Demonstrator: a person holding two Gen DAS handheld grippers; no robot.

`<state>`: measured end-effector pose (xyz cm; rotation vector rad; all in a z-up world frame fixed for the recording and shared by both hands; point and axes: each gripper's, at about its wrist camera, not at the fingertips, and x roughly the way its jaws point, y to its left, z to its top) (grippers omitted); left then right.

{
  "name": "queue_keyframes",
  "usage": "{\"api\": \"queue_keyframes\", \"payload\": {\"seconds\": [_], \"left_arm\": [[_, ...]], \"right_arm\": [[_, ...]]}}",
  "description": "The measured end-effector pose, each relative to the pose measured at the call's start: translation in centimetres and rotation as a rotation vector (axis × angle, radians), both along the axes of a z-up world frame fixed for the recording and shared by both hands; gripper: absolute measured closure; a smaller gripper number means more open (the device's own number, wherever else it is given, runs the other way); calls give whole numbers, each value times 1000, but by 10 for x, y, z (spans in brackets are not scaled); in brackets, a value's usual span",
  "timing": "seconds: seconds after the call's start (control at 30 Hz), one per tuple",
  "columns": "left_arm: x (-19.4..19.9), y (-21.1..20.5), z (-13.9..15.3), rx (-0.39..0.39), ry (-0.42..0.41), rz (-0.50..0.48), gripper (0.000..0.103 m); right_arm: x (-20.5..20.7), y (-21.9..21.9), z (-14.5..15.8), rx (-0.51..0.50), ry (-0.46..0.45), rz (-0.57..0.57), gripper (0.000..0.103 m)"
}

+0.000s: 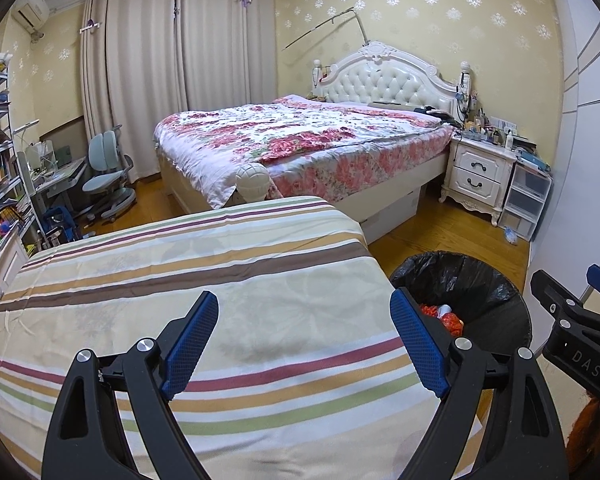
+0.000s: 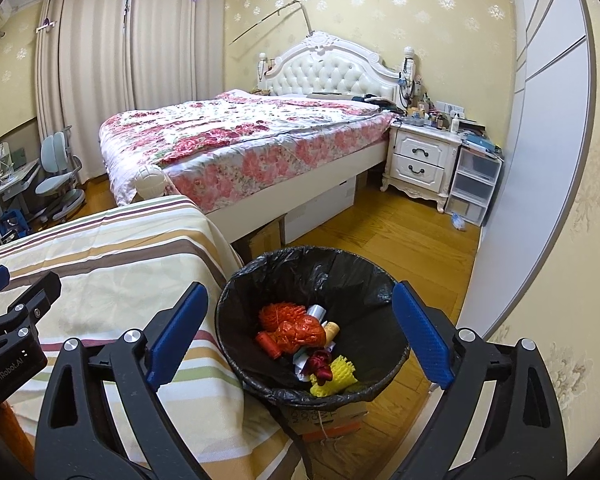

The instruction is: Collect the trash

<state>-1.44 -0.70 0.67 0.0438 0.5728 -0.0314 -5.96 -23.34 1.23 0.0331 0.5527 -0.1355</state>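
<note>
A bin lined with a black bag [image 2: 340, 272] stands on the wood floor beside a surface covered with a striped cloth [image 2: 100, 260]. Inside lie an orange-red net [image 2: 296, 328], a yellow foam net [image 2: 336, 380], a red ribbon [image 2: 320, 364] and white scraps. My right gripper [image 2: 300, 288] hovers above the bin, open wide, nothing between its blue pads. My left gripper [image 1: 304, 296] is open over the striped cloth [image 1: 220, 264], empty, with the bin [image 1: 480, 280] to its right. Each gripper shows at the edge of the other's view.
A small blue-white scrap [image 2: 458, 220] lies on the floor by the plastic drawers [image 2: 474, 184]. A bed with a flowered quilt [image 2: 240, 136], a white nightstand [image 2: 420, 160] and a wardrobe wall [image 2: 540, 140] ring the floor. A cardboard box [image 2: 328, 420] sits under the bin.
</note>
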Motion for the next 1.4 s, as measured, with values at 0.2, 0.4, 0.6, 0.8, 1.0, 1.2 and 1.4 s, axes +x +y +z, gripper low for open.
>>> {"api": "queue_keyframes", "payload": {"seconds": [0.2, 0.4, 0.6, 0.8, 1.0, 1.2, 1.4], "left_arm": [[-5, 2, -1, -1, -1, -2, 18], [-6, 2, -2, -3, -1, -1, 18], [-6, 2, -2, -3, 0, -2, 18], [-7, 1, -2, -3, -1, -2, 18], [-5, 2, -2, -4, 0, -1, 18], [-9, 1, -3, -5, 0, -1, 18], [-7, 1, -3, -6, 0, -3, 18]], "right_arm": [[-6, 2, -1, 1, 0, 4, 12], [-6, 2, -2, 1, -1, 4, 12], [-7, 3, -2, 1, -1, 4, 12], [-9, 5, -3, 2, 0, 6, 12], [-9, 5, -3, 1, 1, 6, 12], [-10, 6, -4, 1, 1, 6, 12], [-10, 6, -3, 1, 1, 6, 12]]}}
